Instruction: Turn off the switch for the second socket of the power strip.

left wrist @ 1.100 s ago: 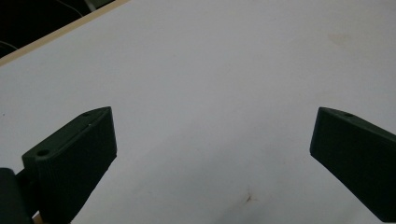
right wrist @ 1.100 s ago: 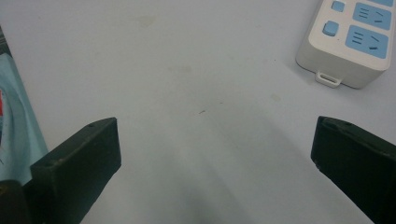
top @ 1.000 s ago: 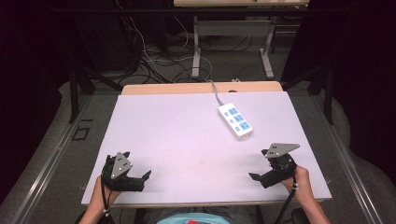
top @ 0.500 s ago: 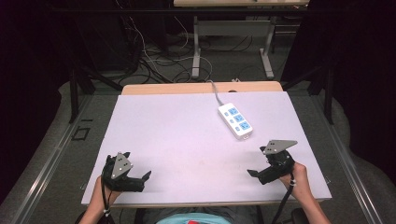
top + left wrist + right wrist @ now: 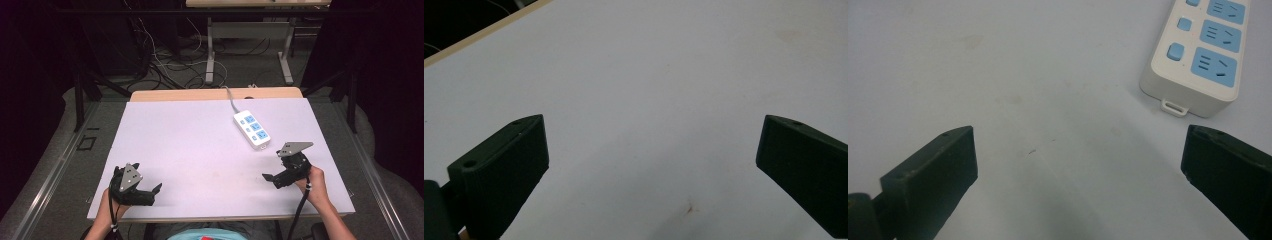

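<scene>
Lying ahead and right of the right gripper (image 5: 1078, 165), jaws spread wide and empty, the white power strip (image 5: 1198, 55) runs lengthwise away from the fingers. Left gripper (image 5: 651, 165), likewise released, sits well apart over bare table (image 5: 190, 140). Nothing stands between.

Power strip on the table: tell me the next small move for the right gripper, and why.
Probably ease the right gripper forward toward the power strip. Its jaws stand wide open over bare table, with the strip's near end just ahead.
</scene>
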Tool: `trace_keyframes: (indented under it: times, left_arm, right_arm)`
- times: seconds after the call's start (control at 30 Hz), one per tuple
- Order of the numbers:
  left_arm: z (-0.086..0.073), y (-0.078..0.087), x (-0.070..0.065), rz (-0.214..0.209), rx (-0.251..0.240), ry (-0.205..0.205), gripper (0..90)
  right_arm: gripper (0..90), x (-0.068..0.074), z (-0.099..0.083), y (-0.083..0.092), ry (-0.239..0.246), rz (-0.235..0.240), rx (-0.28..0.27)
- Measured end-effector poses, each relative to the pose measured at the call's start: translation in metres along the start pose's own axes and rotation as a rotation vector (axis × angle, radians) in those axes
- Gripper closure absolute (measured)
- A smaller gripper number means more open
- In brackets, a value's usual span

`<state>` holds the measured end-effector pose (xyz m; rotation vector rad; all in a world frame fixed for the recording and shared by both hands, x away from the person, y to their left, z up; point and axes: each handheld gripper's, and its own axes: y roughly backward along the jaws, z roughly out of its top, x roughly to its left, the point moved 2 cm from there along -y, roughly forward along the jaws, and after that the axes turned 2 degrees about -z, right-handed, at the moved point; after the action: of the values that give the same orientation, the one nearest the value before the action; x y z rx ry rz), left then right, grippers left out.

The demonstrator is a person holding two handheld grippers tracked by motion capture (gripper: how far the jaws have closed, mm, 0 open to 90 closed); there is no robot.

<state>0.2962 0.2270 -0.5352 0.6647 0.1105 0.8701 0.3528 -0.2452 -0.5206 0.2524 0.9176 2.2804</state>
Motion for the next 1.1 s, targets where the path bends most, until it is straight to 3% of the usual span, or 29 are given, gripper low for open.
trace_keyframes:
  times: [0.27,0.37,0.8,0.83,1.1]
  left_arm:
    - [0.000,0.000,0.000,0.003,0.002,0.000,0.3]
    - [0.000,0.000,0.000,-0.001,-0.001,0.005,0.3]
    - [0.000,-0.001,0.000,0.004,-0.004,0.004,0.3]
    - [0.000,-0.001,0.000,0.004,-0.004,0.004,0.3]
    - [-0.001,0.001,0.000,0.007,0.002,0.009,0.2]
  right_arm:
    - [1.2,-0.009,0.005,-0.005,-0.011,-0.003,0.024]
    - [1.2,-0.011,0.007,-0.010,-0.014,-0.003,0.008]
    - [1.7,-0.016,0.019,-0.021,0.019,0.003,0.016]
    - [1.8,-0.016,0.021,-0.023,0.000,0.008,0.017]
    - [1.8,-0.020,0.029,-0.028,-0.003,0.016,0.023]
